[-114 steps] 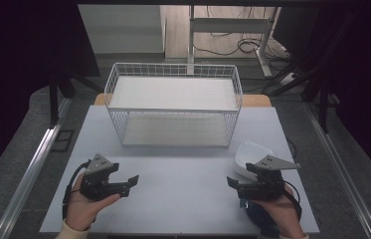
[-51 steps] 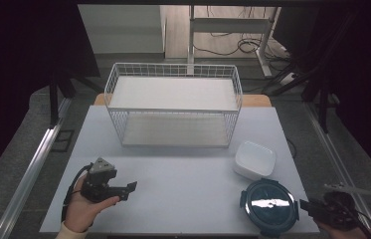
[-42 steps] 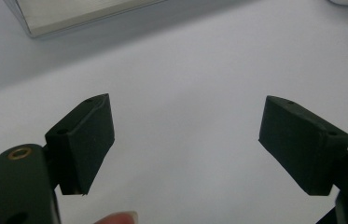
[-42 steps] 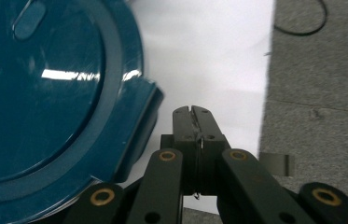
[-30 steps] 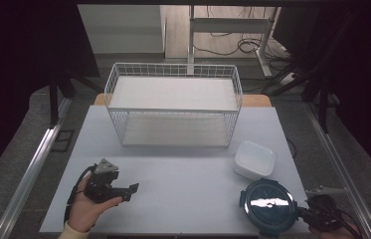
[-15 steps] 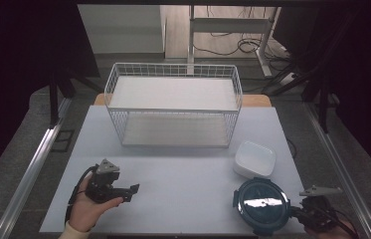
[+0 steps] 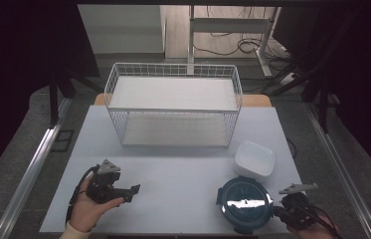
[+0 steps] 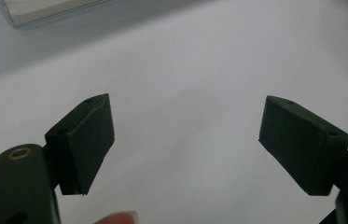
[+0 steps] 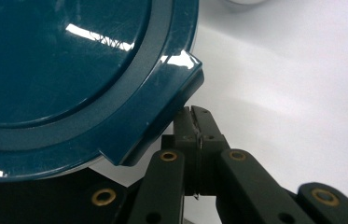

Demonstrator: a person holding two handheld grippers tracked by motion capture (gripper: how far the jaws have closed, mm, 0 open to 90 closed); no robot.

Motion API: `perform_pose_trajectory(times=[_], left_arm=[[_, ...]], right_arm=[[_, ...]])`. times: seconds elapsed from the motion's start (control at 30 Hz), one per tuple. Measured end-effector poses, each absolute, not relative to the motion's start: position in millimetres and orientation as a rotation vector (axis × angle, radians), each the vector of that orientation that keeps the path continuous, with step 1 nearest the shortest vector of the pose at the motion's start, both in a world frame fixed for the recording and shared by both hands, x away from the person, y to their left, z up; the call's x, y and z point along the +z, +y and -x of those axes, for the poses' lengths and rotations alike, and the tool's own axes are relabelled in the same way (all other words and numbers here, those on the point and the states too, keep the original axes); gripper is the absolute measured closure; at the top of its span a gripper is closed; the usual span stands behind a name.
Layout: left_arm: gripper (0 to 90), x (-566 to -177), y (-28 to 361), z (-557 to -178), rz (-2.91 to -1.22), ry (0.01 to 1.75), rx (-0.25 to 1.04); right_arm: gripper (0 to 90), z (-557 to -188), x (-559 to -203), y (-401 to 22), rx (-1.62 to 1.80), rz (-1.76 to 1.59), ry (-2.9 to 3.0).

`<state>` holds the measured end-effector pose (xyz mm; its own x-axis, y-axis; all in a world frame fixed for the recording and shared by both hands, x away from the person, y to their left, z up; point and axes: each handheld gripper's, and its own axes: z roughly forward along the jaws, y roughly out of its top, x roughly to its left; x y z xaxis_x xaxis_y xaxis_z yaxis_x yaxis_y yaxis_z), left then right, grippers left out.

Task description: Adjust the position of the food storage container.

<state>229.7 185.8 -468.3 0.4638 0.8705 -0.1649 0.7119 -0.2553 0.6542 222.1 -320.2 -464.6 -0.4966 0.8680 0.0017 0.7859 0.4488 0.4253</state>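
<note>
A: Teal lid point(image 7: 245, 203), round, flat on the table point(image 7: 173, 174) at the near right. White bowl point(image 7: 255, 159) just beyond it, toward the basket point(image 7: 173, 107). The two look close, maybe touching at the rim; can't settle that from above.

B: Which tool is on it?

A: Right gripper point(image 7: 278, 211). It sits at the lid's right edge, body trailing off toward the table's right corner. In the right gripper view its jaws are pressed together with nothing between them, and the tips point(image 9: 195, 122) meet the underside of a corner tab on the lid point(image 9: 69, 70). So the lid lies to the gripper's left, edge-on to the closed tips.

B: Gripped, then?

A: No. Closed on itself, nosing the rim. Reads to me as a push or a pry at the tab, not a hold.

B: And the left?

A: Left gripper point(image 7: 133, 191) is well apart from the lid, near left of the table, resting in the hand point(image 7: 91, 206). Jaws stand wide in the left gripper view, bare table between the pads point(image 8: 87, 140). They point across toward the lid's side.

B: So what does the next move turn on?

A: The lid is round, no long axis to line up; the tab is the only handle. The right is the nearer hand by far. Any shove from there sends the lid leftward, into open table.
</note>
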Motion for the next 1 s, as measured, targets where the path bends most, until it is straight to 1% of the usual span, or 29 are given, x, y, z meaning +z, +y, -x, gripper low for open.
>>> perform_pose_trajectory(times=[0.27,0.5,0.6,1.0], left_arm=[[17.4,-469.0,185.8,-230.1,-2.044,1.311,0.299],[17.4,-470.1,185.0,-230.5,-2.046,1.312,0.295],[17.4,-470.8,185.2,-230.9,-2.046,1.314,0.291],[17.4,-471.4,188.5,-231.8,-2.039,1.322,0.286]], right_arm=[[89.8,-223.3,-466.0,-293.2,0.529,-1.437,2.485],[89.9,-223.5,-467.9,-260.2,0.517,-1.414,2.497],[89.8,-223.9,-468.1,-253.4,0.524,-1.406,2.507],[89.8,-237.7,-470.1,-212.6,0.563,-1.322,2.575]])
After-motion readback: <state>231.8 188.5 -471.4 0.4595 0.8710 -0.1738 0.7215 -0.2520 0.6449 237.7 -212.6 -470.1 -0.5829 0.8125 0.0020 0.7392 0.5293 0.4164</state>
